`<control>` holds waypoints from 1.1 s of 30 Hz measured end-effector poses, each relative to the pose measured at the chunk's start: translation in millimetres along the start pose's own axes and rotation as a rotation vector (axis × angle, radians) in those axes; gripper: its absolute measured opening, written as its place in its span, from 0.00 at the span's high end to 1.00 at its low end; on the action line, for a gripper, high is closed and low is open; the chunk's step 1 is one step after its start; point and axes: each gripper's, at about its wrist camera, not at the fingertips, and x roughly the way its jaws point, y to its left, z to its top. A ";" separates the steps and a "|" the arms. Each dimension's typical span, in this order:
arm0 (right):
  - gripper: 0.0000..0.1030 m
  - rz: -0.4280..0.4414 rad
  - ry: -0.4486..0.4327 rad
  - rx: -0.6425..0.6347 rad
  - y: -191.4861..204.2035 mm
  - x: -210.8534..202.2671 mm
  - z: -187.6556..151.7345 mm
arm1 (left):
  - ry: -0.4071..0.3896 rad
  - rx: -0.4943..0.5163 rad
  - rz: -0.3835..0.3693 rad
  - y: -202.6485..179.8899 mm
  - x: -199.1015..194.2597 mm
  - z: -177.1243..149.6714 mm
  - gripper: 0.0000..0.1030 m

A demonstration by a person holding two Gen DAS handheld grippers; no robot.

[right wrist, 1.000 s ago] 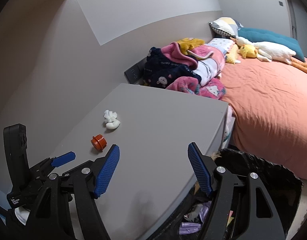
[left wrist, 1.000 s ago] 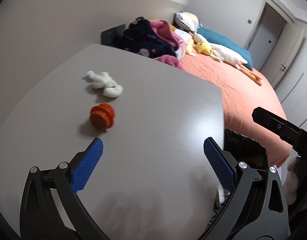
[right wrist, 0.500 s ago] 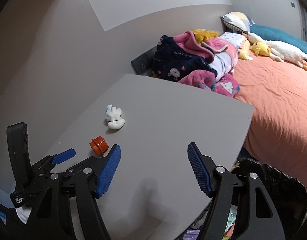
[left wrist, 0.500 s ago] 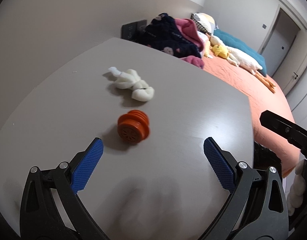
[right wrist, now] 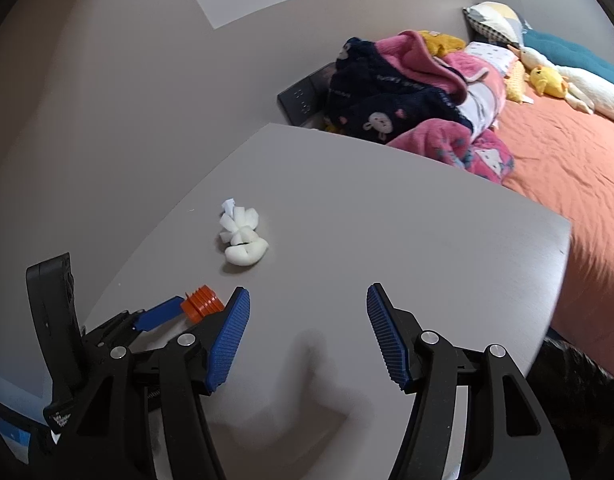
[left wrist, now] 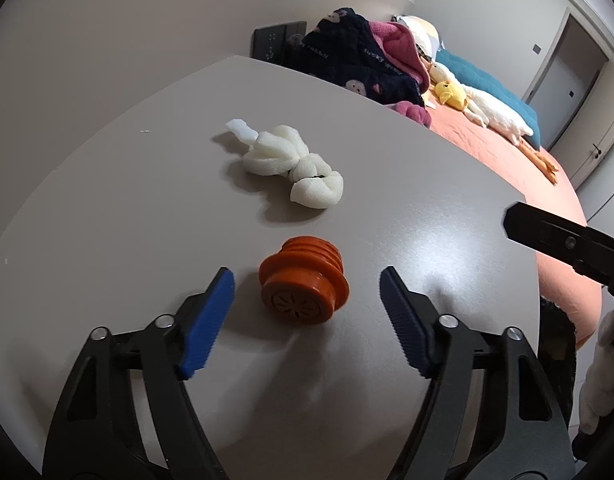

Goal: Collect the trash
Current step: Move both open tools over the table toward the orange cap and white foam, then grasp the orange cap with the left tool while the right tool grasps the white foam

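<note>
An orange ribbed plastic cap lies on its side on the grey table. My left gripper is open, with its blue fingers on either side of the cap and not touching it. A white crumpled foam scrap lies just beyond the cap. In the right wrist view the cap sits between the left gripper's fingers and the foam scrap lies further back. My right gripper is open and empty above the table's middle.
A black trash bag stands at the table's right front edge. A bed with an orange sheet lies beyond, with a pile of pink and navy clothes and plush toys. A grey wall runs along the left.
My left gripper has moved forward to the orange cap, which now sits between its fingers, and the fingers have narrowed. My right gripper has drifted left over the table.
</note>
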 end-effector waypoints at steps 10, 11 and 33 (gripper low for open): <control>0.39 0.021 0.046 -0.034 18.6 41.1 17.6 | -0.005 -0.066 -0.008 23.8 5.7 1.7 0.57; 0.39 0.024 0.051 -0.037 20.5 45.5 19.5 | -0.010 -0.079 -0.003 29.5 4.6 2.8 0.57; 0.41 0.005 0.125 -0.167 61.6 125.5 47.4 | -0.026 -0.146 0.049 76.8 0.0 12.9 0.57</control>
